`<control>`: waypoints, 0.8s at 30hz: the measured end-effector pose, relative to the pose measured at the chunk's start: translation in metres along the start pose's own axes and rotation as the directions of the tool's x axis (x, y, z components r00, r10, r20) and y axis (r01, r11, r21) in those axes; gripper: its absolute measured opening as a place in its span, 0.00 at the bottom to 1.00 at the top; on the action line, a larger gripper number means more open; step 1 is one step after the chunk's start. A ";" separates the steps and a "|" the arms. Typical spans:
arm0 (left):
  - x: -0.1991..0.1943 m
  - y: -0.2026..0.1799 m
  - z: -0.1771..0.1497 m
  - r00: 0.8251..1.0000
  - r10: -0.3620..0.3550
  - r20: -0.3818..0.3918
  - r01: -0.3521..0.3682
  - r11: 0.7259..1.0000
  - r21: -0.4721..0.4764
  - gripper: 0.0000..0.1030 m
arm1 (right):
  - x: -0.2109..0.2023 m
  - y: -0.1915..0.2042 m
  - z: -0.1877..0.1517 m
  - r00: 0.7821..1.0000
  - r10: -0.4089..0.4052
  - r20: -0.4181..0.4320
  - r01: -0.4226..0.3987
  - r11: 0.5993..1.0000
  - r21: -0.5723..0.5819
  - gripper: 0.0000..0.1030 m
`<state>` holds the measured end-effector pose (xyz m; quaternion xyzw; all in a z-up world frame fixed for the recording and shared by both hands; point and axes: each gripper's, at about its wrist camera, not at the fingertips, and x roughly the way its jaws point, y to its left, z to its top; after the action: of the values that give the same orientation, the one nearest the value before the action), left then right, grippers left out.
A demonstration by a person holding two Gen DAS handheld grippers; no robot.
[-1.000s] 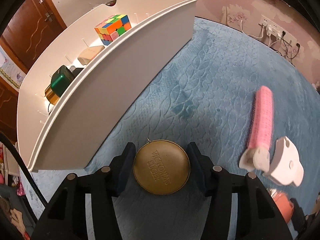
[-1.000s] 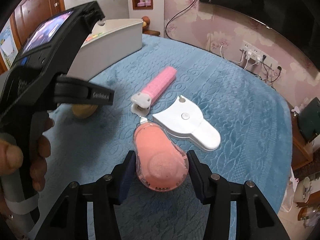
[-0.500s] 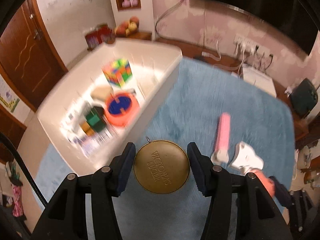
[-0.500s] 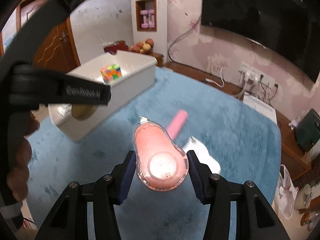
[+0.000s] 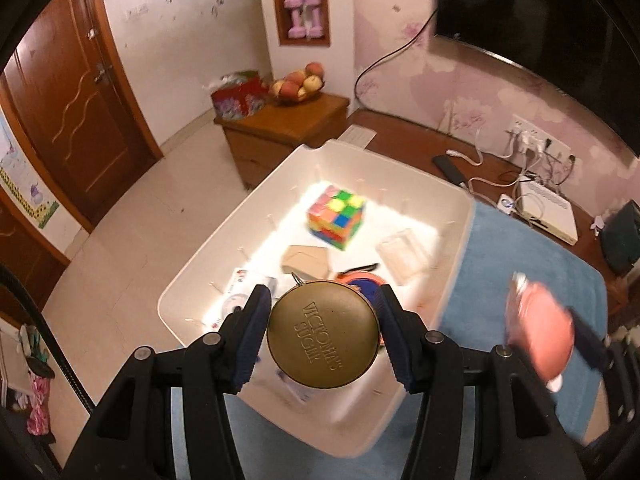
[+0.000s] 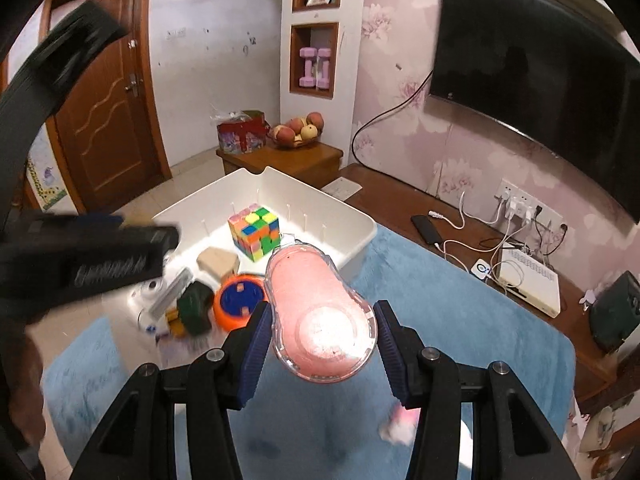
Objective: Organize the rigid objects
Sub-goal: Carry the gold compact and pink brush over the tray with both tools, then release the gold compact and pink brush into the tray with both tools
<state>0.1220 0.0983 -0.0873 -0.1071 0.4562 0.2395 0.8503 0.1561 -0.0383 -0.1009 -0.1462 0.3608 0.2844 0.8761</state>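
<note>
A gold round tin (image 5: 323,334) is clamped in the left gripper (image 5: 323,336) above the white bin (image 5: 456,256); a pink dispenser (image 6: 320,316) is clamped in the right gripper (image 6: 320,344).

Pink case (image 5: 538,336) motion-blurred; gold tin (image 5: 322,335) hides orange disc (image 5: 362,280).

Cube (image 6: 254,237) in bin (image 6: 360,236) (on cloth (image 6: 460,320)), round toy (image 6: 236,305) nearer.

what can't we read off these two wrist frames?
- Left wrist: white bin floor under the gold tin is hidden.
- Left wrist: pink case in the right gripper is motion-blurred.
- Right wrist: pink-and-white item on the blue mat, blurred behind the finger.
</note>
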 end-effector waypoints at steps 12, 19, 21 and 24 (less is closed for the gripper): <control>0.088 0.055 0.025 0.990 0.013 -0.143 -0.011 1.000 0.016 0.56 | 0.123 0.032 0.065 0.989 -0.021 -0.146 0.027 0.999 0.034 0.50; 0.122 0.053 0.029 0.981 -0.009 -0.192 0.022 0.998 0.065 0.56 | 0.172 0.050 0.069 0.960 -0.072 -0.271 0.070 0.997 -0.018 0.50; 0.129 0.052 0.027 0.978 -0.021 -0.209 0.037 0.997 0.074 0.56 | 0.177 0.051 0.066 0.953 -0.074 -0.293 0.072 0.997 -0.020 0.51; 0.134 0.049 0.025 0.972 -0.030 -0.232 0.050 0.996 0.079 0.56 | 0.181 0.051 0.062 0.945 -0.073 -0.319 0.072 0.997 -0.015 0.51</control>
<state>0.1781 0.1922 -0.1824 -0.1076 0.5594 0.1887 0.7999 0.2639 0.1019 -0.1900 -0.2048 0.4918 0.2252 0.8158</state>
